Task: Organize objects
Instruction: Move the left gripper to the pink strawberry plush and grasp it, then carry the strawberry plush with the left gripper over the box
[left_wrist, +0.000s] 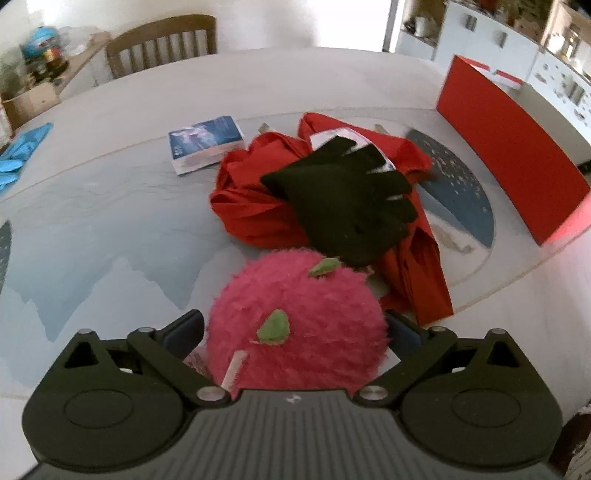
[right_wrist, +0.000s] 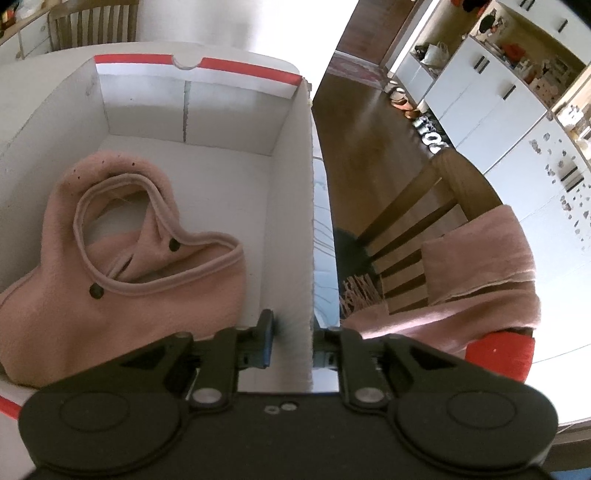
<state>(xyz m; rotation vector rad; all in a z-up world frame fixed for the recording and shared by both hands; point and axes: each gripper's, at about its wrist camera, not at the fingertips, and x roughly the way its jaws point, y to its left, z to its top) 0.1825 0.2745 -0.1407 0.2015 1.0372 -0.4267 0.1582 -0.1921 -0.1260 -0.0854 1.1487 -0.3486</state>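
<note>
White table (left_wrist: 258, 85) carrying a mat (left_wrist: 110, 221), red cloth (left_wrist: 251, 210) lying mid-table, booklet (left_wrist: 207, 144) beside it, red box (left_wrist: 509, 147) standing near the right edge, blue gloves (left_wrist: 22, 155) lying at the left edge.

Fuzzy pink plush ball (left_wrist: 295, 325) on table; pink fleece garment (right_wrist: 122, 254) inside white box (right_wrist: 291, 206).

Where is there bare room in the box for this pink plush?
The box floor is bare behind and right of the pink fleece hood, up to the far wall and right wall. Its left and near part is crowded: the hood fills it.
</note>
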